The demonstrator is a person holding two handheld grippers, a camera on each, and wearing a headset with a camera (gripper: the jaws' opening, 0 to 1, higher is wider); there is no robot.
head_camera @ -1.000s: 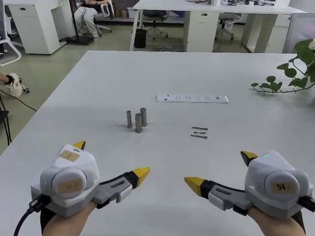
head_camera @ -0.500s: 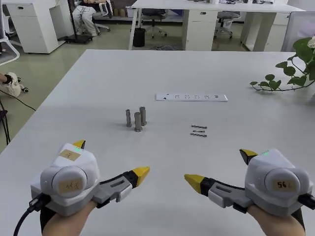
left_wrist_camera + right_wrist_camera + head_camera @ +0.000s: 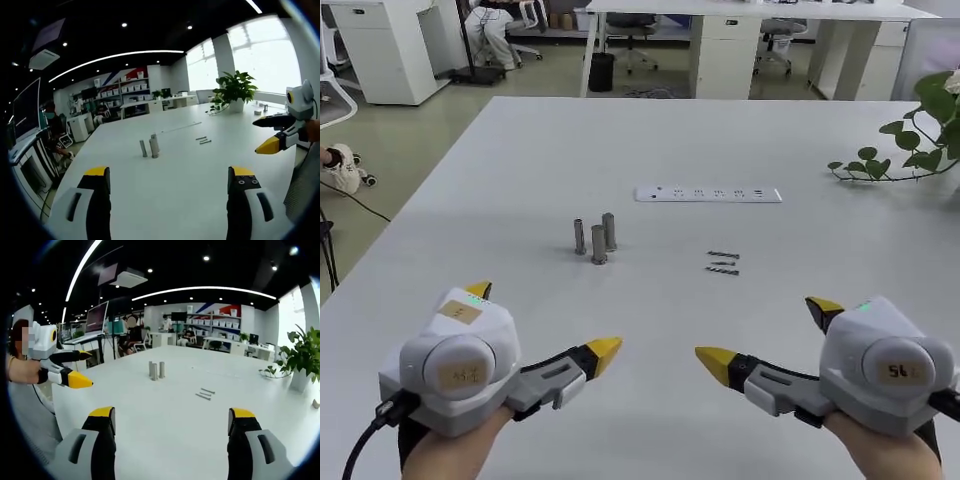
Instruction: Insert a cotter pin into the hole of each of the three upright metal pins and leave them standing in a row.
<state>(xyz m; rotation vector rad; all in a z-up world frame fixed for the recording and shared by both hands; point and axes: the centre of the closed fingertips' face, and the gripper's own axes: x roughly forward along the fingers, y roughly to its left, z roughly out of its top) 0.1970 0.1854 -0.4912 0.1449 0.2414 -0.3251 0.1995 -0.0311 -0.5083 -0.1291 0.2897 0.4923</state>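
Fingers (image 3: 603,349) apart; power strip (image 3: 708,195) beyond metal pins (image 3: 594,238)

A white table (image 3: 720,130) sits in an open office. Desks (image 3: 728,55) and chairs (image 3: 632,32) stand behind it, under a curved strip light (image 3: 200,289).

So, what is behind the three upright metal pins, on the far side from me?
A white power strip lies flat on the table, behind the metal pins and apart from them, somewhat to the right. The pins cover only small patches of tabletop.
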